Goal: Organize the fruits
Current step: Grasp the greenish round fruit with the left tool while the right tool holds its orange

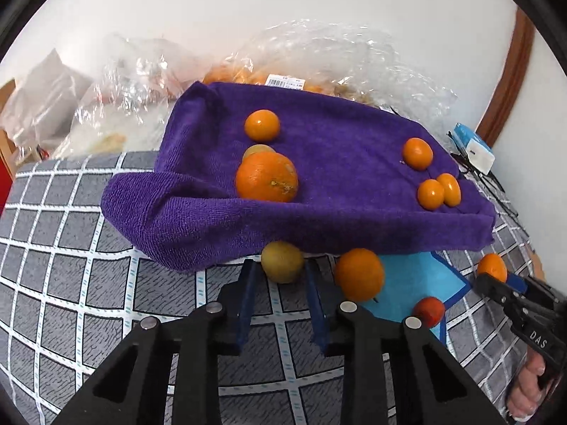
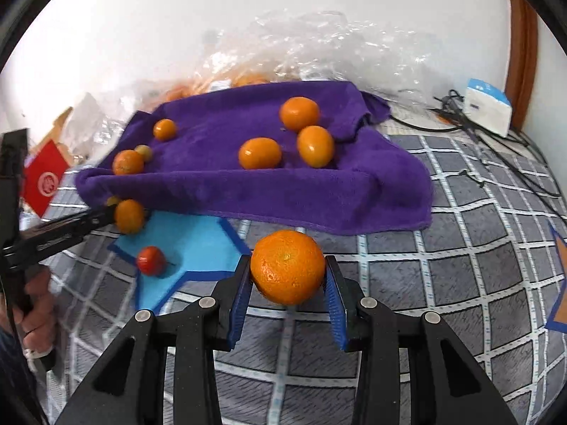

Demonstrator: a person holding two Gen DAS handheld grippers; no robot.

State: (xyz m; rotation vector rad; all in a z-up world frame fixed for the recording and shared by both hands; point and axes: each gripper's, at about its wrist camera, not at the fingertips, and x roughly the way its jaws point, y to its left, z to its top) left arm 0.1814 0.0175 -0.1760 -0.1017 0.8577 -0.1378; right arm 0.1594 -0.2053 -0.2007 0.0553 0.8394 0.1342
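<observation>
My left gripper [image 1: 280, 265] is shut on a small yellow-green fruit [image 1: 282, 262] at the front edge of the purple towel [image 1: 336, 184]. Just right of it an orange [image 1: 359, 274] lies on the edge of a blue star-shaped mat [image 1: 411, 279], and a small red fruit [image 1: 428, 311] rests on that mat. My right gripper [image 2: 287, 262] is shut on a large orange [image 2: 287, 267] above the checked cloth, right of the blue mat [image 2: 191, 244]. Several oranges lie on the purple towel [image 2: 248, 191].
Clear plastic bags [image 1: 319, 56] holding more fruit are heaped behind the towel against the wall. A white-and-blue box [image 2: 489, 106] with black cables sits far right. A red packet [image 2: 44, 177] lies far left. An orange mat [image 2: 560, 283] shows at the right edge.
</observation>
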